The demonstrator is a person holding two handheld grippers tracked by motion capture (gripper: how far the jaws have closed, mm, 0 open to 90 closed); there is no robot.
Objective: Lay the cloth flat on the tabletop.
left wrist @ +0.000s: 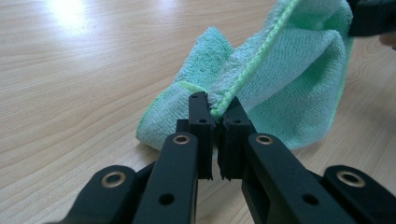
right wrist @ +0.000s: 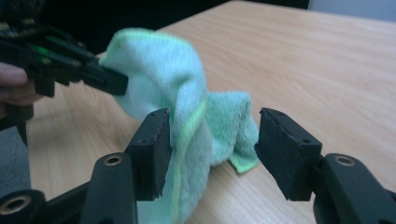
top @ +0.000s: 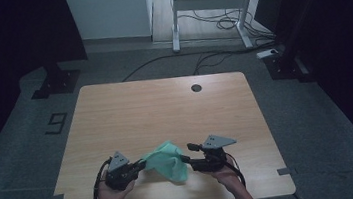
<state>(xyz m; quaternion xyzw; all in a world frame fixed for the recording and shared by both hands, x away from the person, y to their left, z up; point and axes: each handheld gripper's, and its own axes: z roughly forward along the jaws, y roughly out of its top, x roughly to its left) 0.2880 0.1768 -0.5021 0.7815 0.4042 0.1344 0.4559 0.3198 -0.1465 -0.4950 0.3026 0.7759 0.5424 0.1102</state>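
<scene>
A person's left claw point(left wrist: 215, 122) pinches the stitched hem of a green microfibre cloth point(left wrist: 289, 79), lifting one end while the rest slumps on the wooden table point(top: 130, 110). The right claw point(right wrist: 212, 151) stands spread, the cloth's folds between its jaws.

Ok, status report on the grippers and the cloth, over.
Left gripper shut on green cloth hem. Right gripper open, fingers either side of cloth. Cloth partly lifted off wooden table. Nothing in the way.
</scene>
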